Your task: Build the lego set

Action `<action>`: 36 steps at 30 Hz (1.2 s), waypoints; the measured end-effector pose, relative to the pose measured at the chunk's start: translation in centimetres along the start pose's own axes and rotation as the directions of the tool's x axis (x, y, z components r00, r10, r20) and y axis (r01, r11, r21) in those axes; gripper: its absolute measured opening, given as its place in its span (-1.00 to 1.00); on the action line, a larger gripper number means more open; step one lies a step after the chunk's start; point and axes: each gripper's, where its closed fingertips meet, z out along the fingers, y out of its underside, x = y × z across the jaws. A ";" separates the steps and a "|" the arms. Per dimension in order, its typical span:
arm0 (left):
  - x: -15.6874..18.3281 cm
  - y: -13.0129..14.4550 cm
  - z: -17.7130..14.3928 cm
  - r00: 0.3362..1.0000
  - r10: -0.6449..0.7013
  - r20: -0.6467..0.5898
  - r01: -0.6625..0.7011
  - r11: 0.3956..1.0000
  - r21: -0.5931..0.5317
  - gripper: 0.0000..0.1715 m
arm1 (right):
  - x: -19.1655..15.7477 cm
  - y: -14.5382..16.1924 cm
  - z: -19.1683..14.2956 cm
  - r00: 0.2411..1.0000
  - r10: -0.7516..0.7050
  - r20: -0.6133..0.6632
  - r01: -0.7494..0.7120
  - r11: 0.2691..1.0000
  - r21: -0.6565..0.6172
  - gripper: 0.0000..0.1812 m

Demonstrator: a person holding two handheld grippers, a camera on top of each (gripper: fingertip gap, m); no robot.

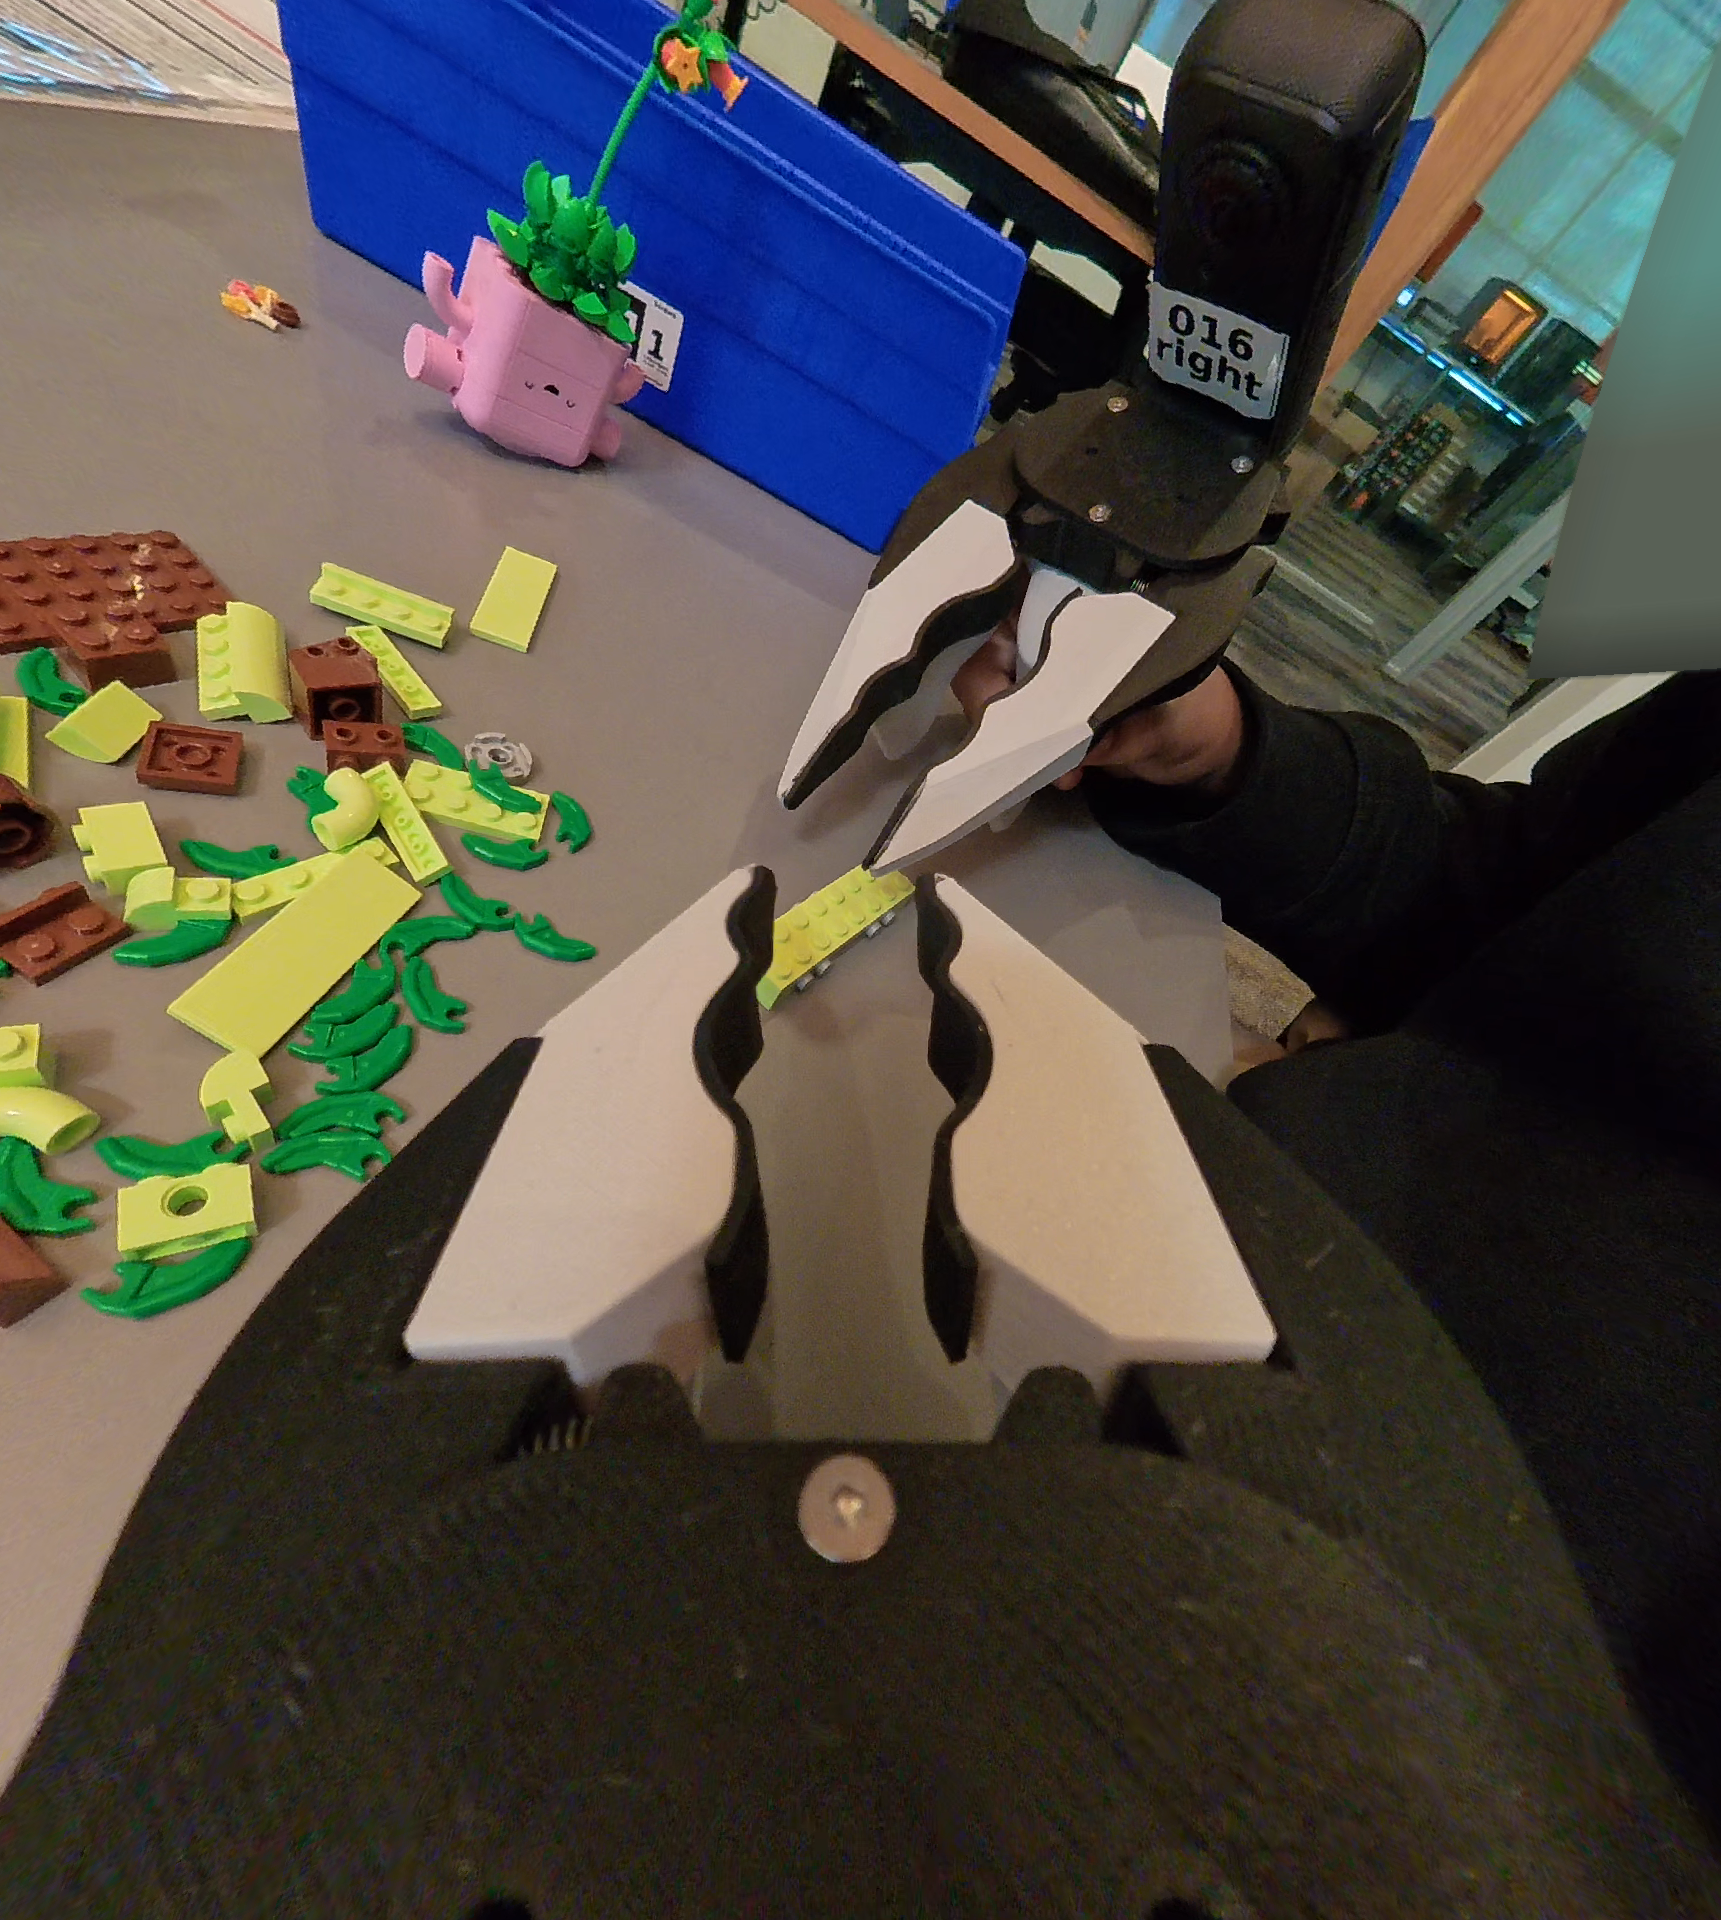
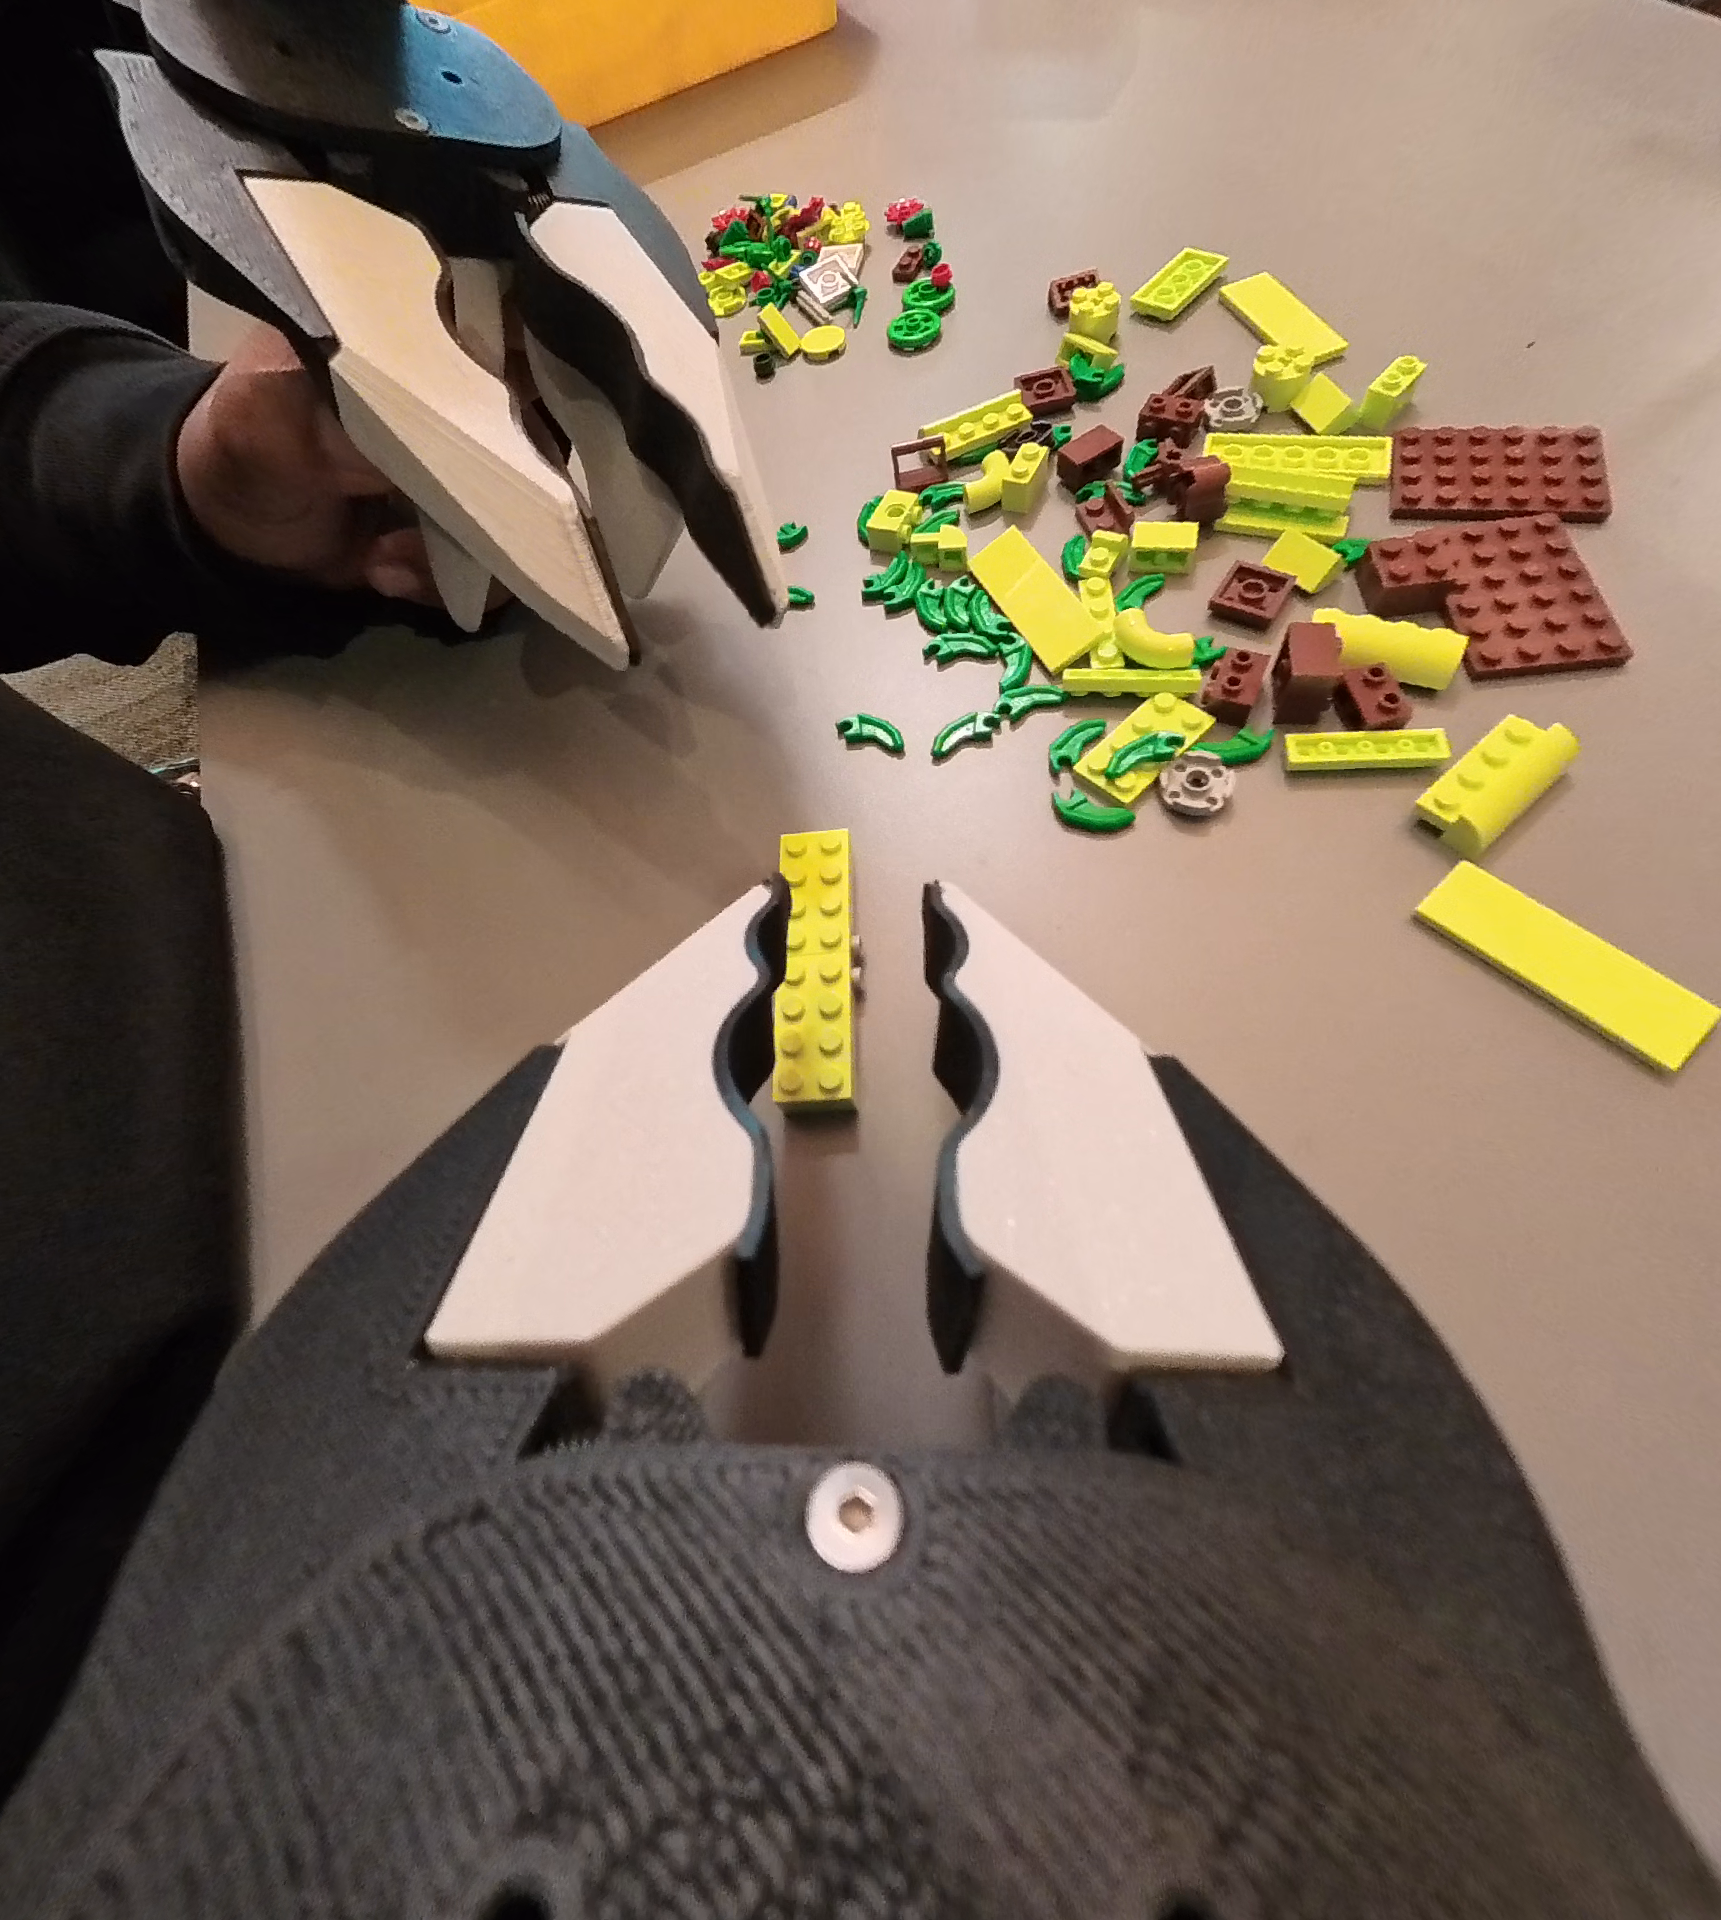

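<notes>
A long lime-green studded plate assembly (image 2: 816,977) lies flat on the grey table (image 2: 1251,1195). In the right wrist view it sits between my right gripper's (image 2: 851,894) open fingers, close against the left finger, with a gap to the right finger. In the left wrist view the plate (image 1: 835,930) lies just beyond my left gripper's (image 1: 840,888) open, empty fingertips. The right gripper (image 1: 835,831) hovers over the plate's far end with its jaws apart. The left gripper (image 2: 695,634) shows at upper left in the right wrist view, open and above the table.
A pile of loose lime, green and brown pieces (image 2: 1199,582) spreads right of the plate, with brown plates (image 2: 1500,592) and a small-parts heap (image 2: 814,260). A pink pot model with a plant (image 1: 534,343) stands before a blue bin (image 1: 731,260). A yellow bin (image 2: 648,42) stands behind. The grippers' ends are close to 6 cm from one another.
</notes>
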 end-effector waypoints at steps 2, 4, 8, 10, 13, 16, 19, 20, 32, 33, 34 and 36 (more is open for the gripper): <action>0.0 0.1 0.1 1.000 0.000 -0.003 0.000 1.000 -0.010 -0.72 | 0.0 0.1 0.0 1.000 -0.001 -0.001 0.001 1.000 -0.004 -0.74; 0.1 0.1 0.1 1.000 0.009 -0.001 -0.009 1.000 -0.012 -0.72 | 0.0 0.2 0.1 1.000 -0.002 -0.004 0.002 1.000 -0.012 -0.73; 0.2 0.2 0.2 1.000 0.020 -0.001 -0.020 1.000 -0.014 -0.73 | 0.0 0.4 0.3 1.000 -0.008 -0.010 0.008 1.000 -0.028 -0.73; 0.3 0.2 0.2 1.000 0.021 -0.003 -0.021 1.000 -0.013 -0.73 | 0.0 0.4 0.3 1.000 -0.009 -0.011 0.009 1.000 -0.029 -0.73; 0.3 0.1 0.1 1.000 0.024 -0.004 -0.024 1.000 -0.008 -0.73 | 0.1 0.3 0.3 1.000 -0.007 -0.010 0.006 1.000 -0.025 -0.73; -0.2 0.0 -0.1 0.999 0.030 0.026 -0.030 1.000 -0.004 -0.72 | 0.1 0.2 0.2 1.000 -0.005 -0.010 0.005 1.000 -0.019 -0.73; -6.2 -2.1 -3.2 0.917 0.172 0.360 -0.165 0.985 -0.052 -0.85 | 0.3 0.2 0.2 1.000 0.015 -0.011 -0.015 1.000 -0.021 -0.73; -8.0 -3.5 -4.6 0.881 0.196 0.431 -0.182 0.980 -0.074 -0.82 | 0.3 0.2 0.2 1.000 0.018 -0.011 -0.018 1.000 -0.021 -0.73; -20.2 -1.7 -4.5 0.912 0.188 0.364 0.018 0.868 -0.495 -0.70 | -0.1 0.3 0.3 0.999 -0.039 -0.020 0.039 0.999 -0.026 -0.79; -20.0 -1.5 -4.4 0.915 0.193 0.355 0.013 0.864 -0.504 -0.70 | -0.2 0.3 0.3 0.999 -0.043 -0.023 0.043 0.999 -0.024 -0.79; -19.7 -1.4 -4.3 0.919 0.196 0.342 0.006 0.861 -0.508 -0.70 | -0.2 0.3 0.3 0.999 -0.047 -0.025 0.047 0.999 -0.022 -0.80; -19.3 -1.1 -4.2 0.920 0.202 0.335 0.003 0.852 -0.524 -0.67 | -0.2 0.2 0.2 0.998 -0.054 -0.029 0.054 0.998 -0.020 -0.80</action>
